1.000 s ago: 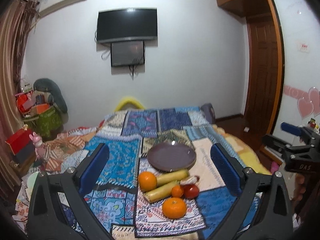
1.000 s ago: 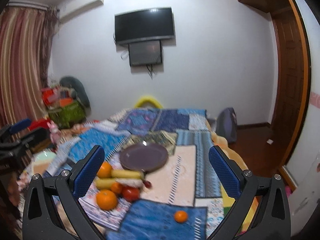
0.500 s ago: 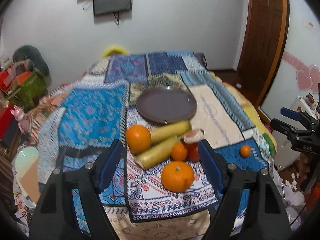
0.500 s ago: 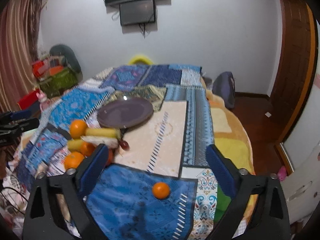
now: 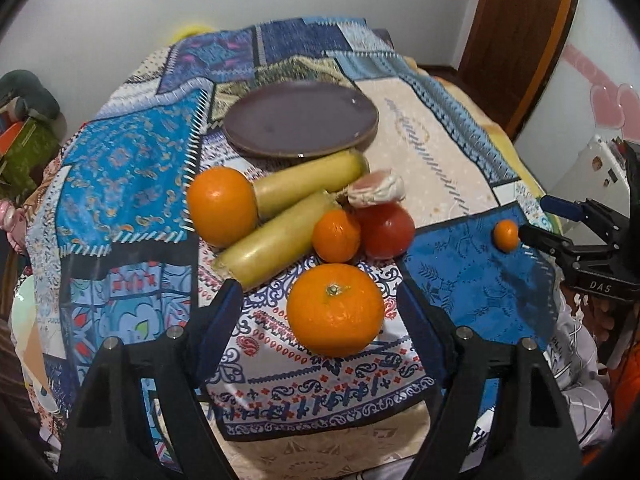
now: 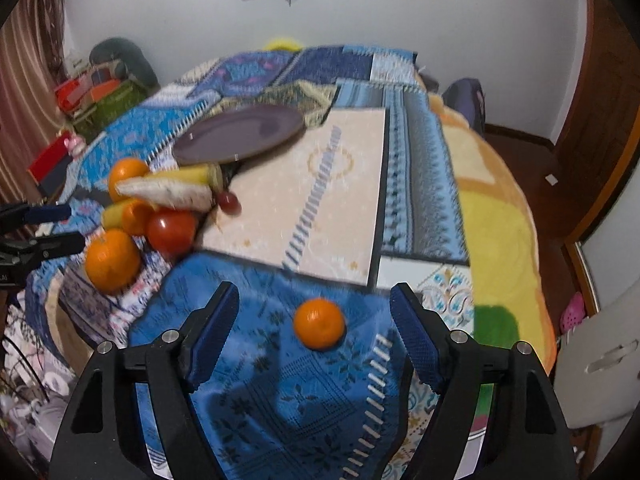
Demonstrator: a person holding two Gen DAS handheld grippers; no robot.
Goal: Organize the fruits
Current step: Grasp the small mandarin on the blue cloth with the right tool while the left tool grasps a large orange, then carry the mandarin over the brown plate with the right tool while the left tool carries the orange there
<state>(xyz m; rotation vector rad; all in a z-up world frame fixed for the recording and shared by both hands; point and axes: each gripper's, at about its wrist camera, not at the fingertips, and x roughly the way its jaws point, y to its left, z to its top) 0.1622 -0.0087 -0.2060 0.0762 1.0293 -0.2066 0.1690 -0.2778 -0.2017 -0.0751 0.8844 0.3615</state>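
An empty purple plate [image 5: 300, 120] lies on the patchwork cloth; it also shows in the right wrist view [image 6: 244, 134]. In front of it lie two yellow bananas [image 5: 276, 236], a large orange [image 5: 222, 206], a small orange [image 5: 336, 236], a red tomato [image 5: 386, 230] and a wrapped fruit [image 5: 376, 188]. My left gripper [image 5: 320, 328] is open, its fingers either side of another large orange [image 5: 335, 310]. My right gripper [image 6: 314, 326] is open around a lone small orange [image 6: 319, 323], also in the left wrist view [image 5: 506, 235].
The table [image 6: 500, 240] is round, its edge close on the right and front. A dark bag [image 6: 466, 100] stands behind it. Boxes and clutter [image 6: 96, 92] sit at the far left by the curtain. A wooden door [image 5: 516, 36] stands at the right.
Both grippers have tilted down and moved in toward the table. The left now straddles the near large orange, the right the lone small orange. Both stay open.
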